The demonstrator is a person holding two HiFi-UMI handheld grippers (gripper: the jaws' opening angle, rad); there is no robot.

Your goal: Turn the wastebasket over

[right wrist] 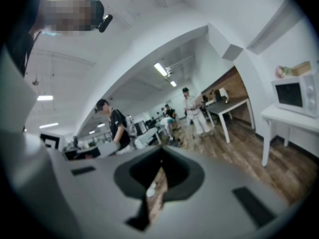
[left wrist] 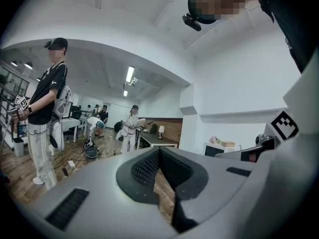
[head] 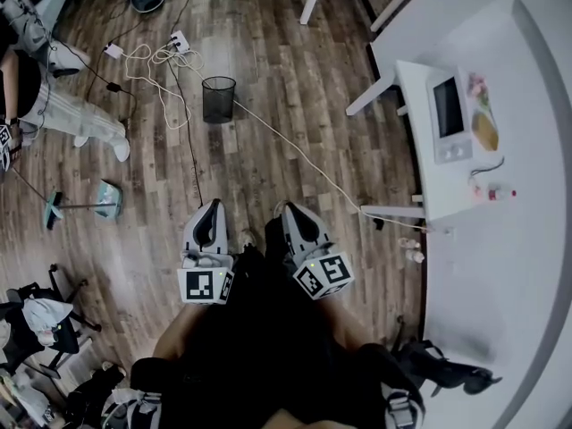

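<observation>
One wastebasket [head: 218,98], black mesh, is seen upright on the floor [head: 286,79], well ahead of both hand-held grippers and touched by neither. It is shown only in the head view. Two hand-held grippers are counted: the left hand-held gripper [head: 211,208] and the right hand-held gripper [head: 288,213] are held side by side near the body. Each is clenched to a thin slit, with nothing gripped. Their handles are lost against dark clothing. One microwave [head: 449,114] and one bottle [head: 494,192] are carried by the white tabletop [head: 500,266], which is cut off at the right edge. Distant people [left wrist: 130,128] are too small to be counted.
</observation>
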